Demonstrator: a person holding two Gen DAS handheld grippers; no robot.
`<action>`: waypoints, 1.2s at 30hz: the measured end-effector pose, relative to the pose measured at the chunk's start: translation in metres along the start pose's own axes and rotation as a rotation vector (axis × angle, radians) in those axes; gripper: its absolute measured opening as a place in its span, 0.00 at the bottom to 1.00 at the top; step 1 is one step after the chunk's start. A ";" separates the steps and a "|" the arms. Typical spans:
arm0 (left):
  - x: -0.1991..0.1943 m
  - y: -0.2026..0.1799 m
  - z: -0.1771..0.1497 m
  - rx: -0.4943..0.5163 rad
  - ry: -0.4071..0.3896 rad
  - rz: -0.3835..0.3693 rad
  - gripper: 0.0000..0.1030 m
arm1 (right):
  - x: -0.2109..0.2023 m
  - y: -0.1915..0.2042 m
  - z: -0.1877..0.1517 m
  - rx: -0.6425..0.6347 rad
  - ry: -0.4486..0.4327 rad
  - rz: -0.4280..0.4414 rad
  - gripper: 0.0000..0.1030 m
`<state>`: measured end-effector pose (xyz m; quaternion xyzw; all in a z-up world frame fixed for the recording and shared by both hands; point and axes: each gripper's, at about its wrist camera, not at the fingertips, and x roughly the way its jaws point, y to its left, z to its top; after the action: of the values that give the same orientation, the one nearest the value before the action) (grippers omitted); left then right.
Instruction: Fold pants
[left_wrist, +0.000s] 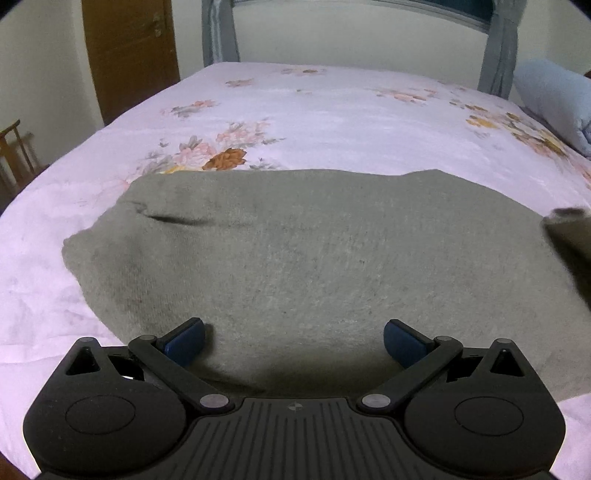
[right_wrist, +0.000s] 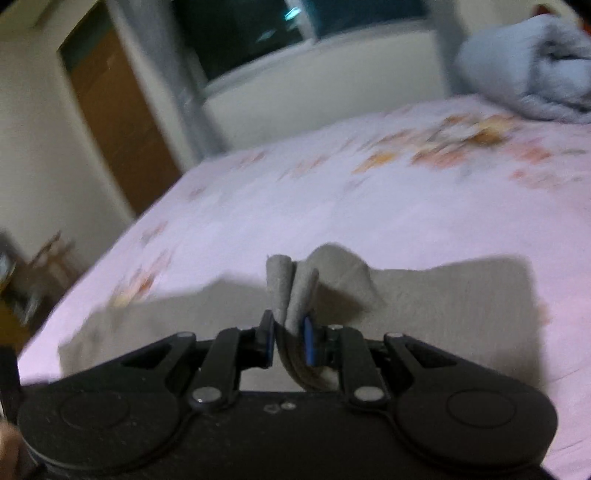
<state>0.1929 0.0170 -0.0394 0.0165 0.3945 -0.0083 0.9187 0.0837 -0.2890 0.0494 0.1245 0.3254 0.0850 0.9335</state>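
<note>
The grey-green pants (left_wrist: 295, 258) lie spread flat on the bed with the pink floral sheet (left_wrist: 295, 118). My left gripper (left_wrist: 294, 341) is open and empty, its blue pads low over the near edge of the pants. In the right wrist view, my right gripper (right_wrist: 290, 341) is shut on a bunched fold of the pants (right_wrist: 295, 291) and holds it lifted above the rest of the cloth (right_wrist: 443, 295). That lifted part also shows at the right edge of the left wrist view (left_wrist: 570, 240). The right wrist view is blurred.
A rolled light blue blanket (left_wrist: 557, 99) lies at the bed's far right; it also shows in the right wrist view (right_wrist: 532, 62). A wooden door (left_wrist: 129, 55) and grey curtains (left_wrist: 218, 33) stand behind the bed. A wooden chair (left_wrist: 14, 147) is at the left.
</note>
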 end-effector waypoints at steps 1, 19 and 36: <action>0.000 0.000 -0.001 0.001 -0.003 0.000 0.99 | 0.009 0.008 -0.008 -0.029 0.028 0.010 0.06; 0.002 -0.005 0.000 0.008 -0.003 0.007 0.99 | 0.013 0.013 -0.031 0.016 0.007 0.098 0.06; 0.003 -0.003 0.000 0.006 0.001 -0.003 1.00 | -0.003 0.020 -0.028 -0.114 -0.011 0.216 0.44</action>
<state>0.1951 0.0140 -0.0412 0.0190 0.3950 -0.0107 0.9184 0.0623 -0.2658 0.0350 0.1061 0.2994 0.2028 0.9263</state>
